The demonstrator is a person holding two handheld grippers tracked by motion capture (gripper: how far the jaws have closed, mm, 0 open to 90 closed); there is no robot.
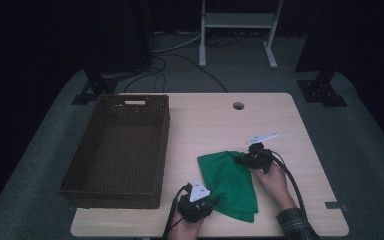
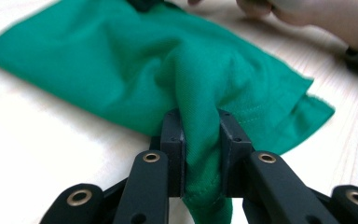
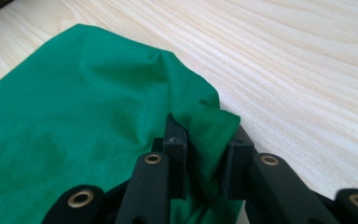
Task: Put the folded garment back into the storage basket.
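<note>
In the left gripper view the cloth (image 2: 135, 70) runs off the top and bottom edges, and a hand (image 2: 317, 16) beyond it is cut off at the top and blurred. In the right gripper view the cloth leaves the left edge. The basket (image 1: 115, 150) floor is too dark to read.
</note>
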